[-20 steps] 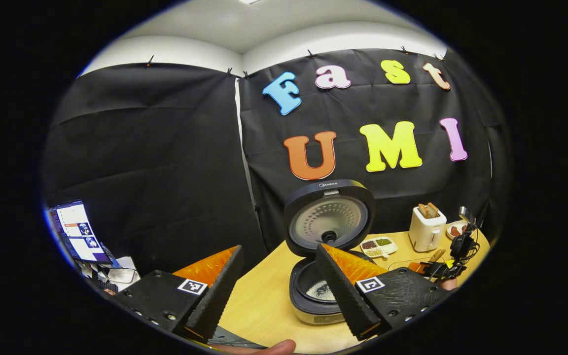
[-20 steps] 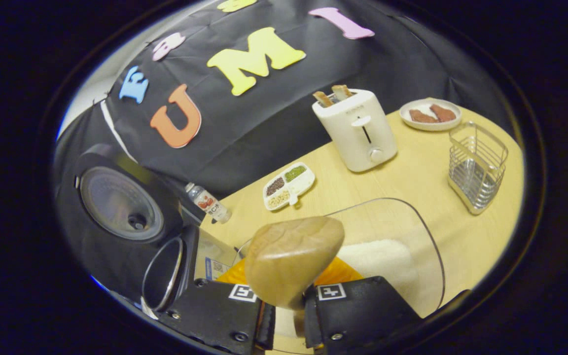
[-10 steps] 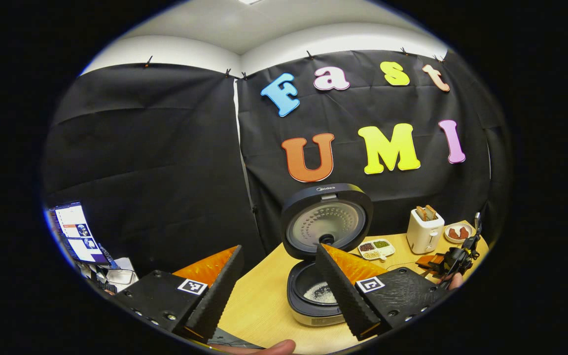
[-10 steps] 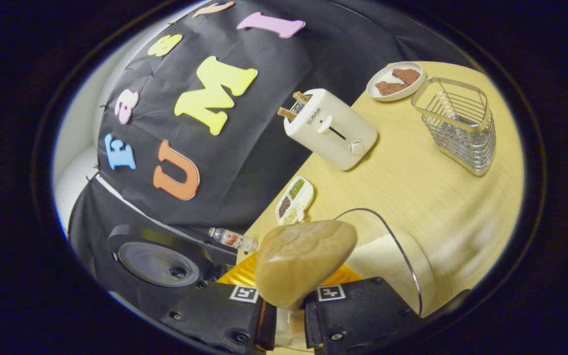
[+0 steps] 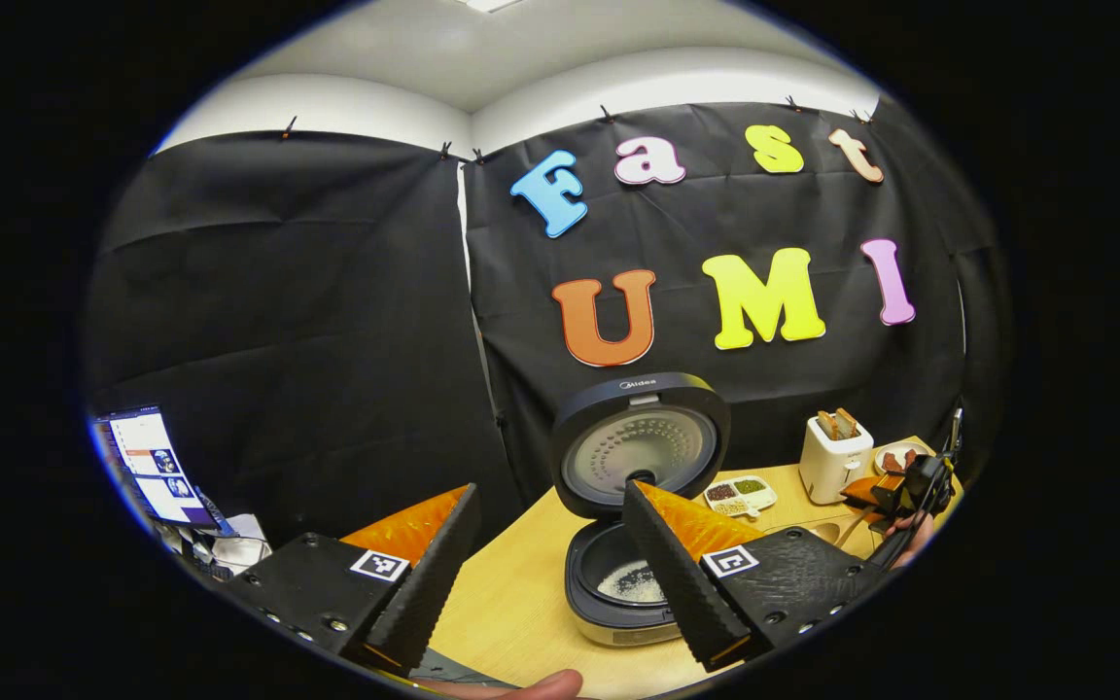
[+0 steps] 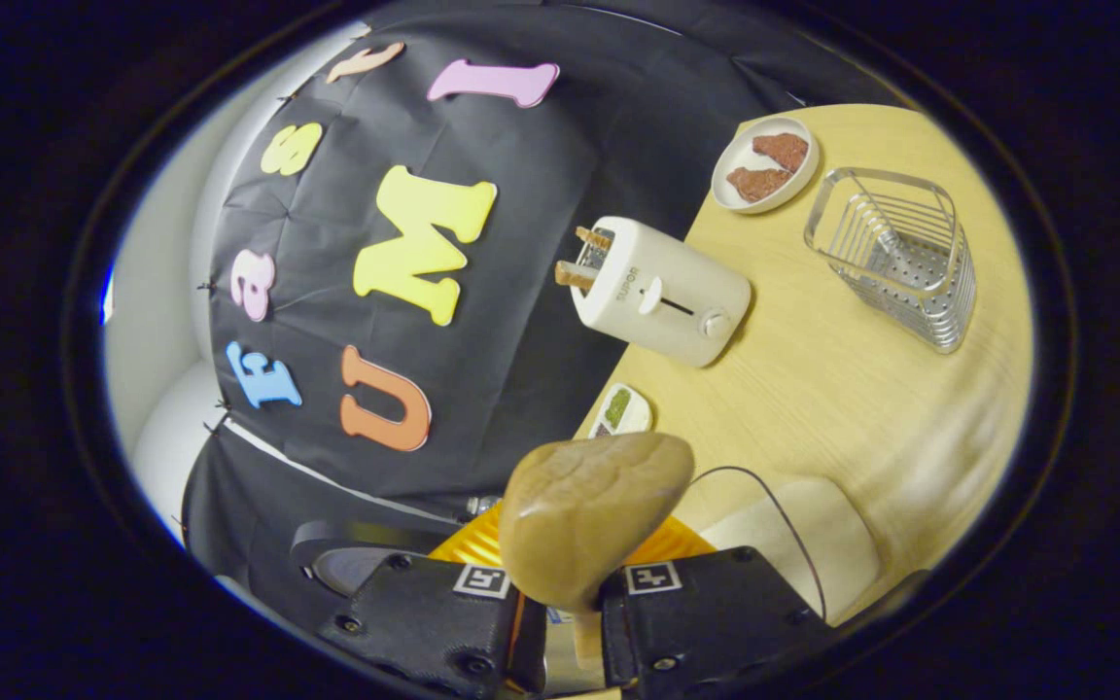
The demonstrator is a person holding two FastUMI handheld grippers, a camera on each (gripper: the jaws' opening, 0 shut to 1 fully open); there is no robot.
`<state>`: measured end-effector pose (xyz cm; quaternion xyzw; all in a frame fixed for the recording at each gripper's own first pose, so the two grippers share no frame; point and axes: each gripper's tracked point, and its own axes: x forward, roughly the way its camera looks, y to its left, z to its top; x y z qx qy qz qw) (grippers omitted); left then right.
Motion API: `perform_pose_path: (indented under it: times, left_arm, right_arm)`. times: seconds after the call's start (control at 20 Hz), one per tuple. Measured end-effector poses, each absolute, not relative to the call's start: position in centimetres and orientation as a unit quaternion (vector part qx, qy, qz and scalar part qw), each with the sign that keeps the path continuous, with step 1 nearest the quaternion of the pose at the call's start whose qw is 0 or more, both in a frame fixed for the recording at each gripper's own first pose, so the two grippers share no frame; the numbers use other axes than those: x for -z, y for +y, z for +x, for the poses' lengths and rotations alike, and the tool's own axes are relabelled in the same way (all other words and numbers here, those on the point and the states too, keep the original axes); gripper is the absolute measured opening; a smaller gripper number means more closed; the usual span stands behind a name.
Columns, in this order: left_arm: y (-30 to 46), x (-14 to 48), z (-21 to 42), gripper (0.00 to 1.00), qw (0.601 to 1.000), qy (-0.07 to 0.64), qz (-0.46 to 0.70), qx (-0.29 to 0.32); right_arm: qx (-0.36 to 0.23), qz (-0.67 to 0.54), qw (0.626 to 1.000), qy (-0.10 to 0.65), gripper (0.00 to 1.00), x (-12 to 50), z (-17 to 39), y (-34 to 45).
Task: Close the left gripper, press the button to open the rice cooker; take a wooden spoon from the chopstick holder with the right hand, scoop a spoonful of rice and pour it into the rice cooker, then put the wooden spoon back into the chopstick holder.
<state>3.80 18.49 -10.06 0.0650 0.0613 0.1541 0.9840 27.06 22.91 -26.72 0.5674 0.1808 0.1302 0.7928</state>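
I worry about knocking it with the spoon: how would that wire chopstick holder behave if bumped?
The chopstick holder is open wire and looks empty, so probably light and apt to slide on the smooth table. It seems taller than its base, so a high knock from the wooden spoon might tip it.

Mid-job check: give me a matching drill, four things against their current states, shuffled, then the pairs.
Things:
1. rice cooker
2. wooden spoon
3. chopstick holder
4. toaster

States:
A. clamped in the right tongs, bowl pointing forward
B. lid up, white rice in the pot
C. two slices sticking out of the slots
D. wire basket standing on the table, nothing visible in it

Pairs: 1-B, 2-A, 3-D, 4-C
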Motion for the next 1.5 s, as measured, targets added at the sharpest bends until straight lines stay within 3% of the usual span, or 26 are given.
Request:
perform_pose_path:
  times: [0.5,0.9,1.05,1.25,1.5]
  left_arm:
    - [19.0,9.9,3.1,0.94,0.984,0.055,0.059,-0.158]
    - [21.9,10.3,1.7,0.94,0.980,0.058,0.049,-0.184]
    - [23.1,10.7,1.1,0.90,0.978,0.063,0.043,-0.197]
    - [24.0,11.5,0.4,0.94,0.975,0.069,0.037,-0.209]
    - [24.8,11.9,-0.3,0.94,0.972,0.074,0.038,-0.222]
  right_arm:
    - [-0.147,0.593,0.776,0.154,0.28,18.0,27.0,23.1]
    - [-0.212,0.589,0.763,0.159,0.28,11.9,26.3,32.9]
    - [-0.227,0.557,0.778,0.180,0.28,13.1,26.0,37.4]
    - [-0.233,0.510,0.801,0.209,0.28,16.5,25.3,42.0]
    - [-0.238,0.384,0.865,0.218,0.28,20.2,24.2,45.5]
